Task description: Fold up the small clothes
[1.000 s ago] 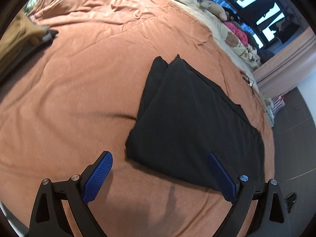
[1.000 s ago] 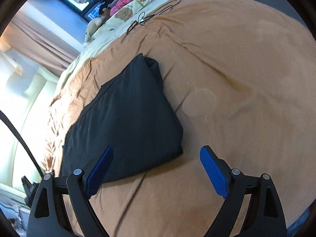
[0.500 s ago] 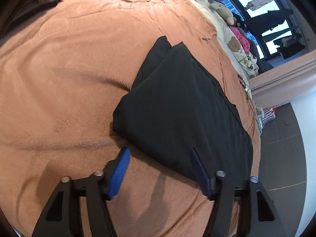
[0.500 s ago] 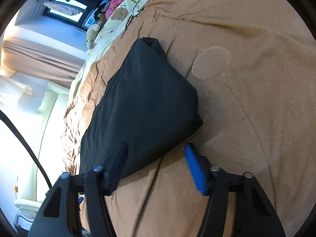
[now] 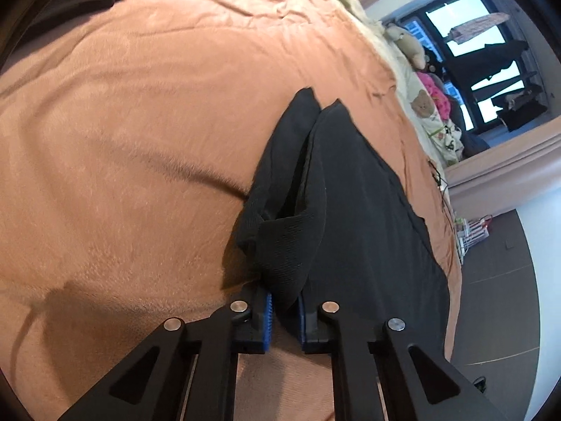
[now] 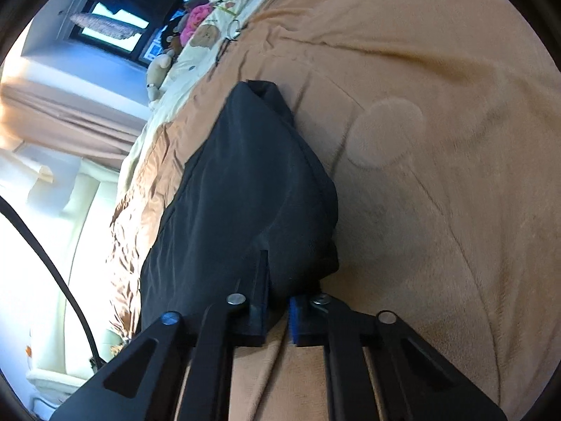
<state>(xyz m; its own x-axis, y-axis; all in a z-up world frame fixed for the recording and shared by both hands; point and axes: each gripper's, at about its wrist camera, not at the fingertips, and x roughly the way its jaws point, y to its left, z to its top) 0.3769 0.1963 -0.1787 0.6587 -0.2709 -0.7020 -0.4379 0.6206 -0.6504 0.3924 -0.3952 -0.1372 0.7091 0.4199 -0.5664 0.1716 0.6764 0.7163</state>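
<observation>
Showing no writing: black garment (image 5: 368,217)

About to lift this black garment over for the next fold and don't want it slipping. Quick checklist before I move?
1. Left hand-held gripper clamped on black garment: ok, though still closing.
2. Right hand-held gripper clamped on the garment's near corner: ok.
3. Orange blanket not pinched along: cannot tell.
4. All garment layers caught: cannot tell.
5. Blanket beyond the garment free for the fold: ok.
</observation>
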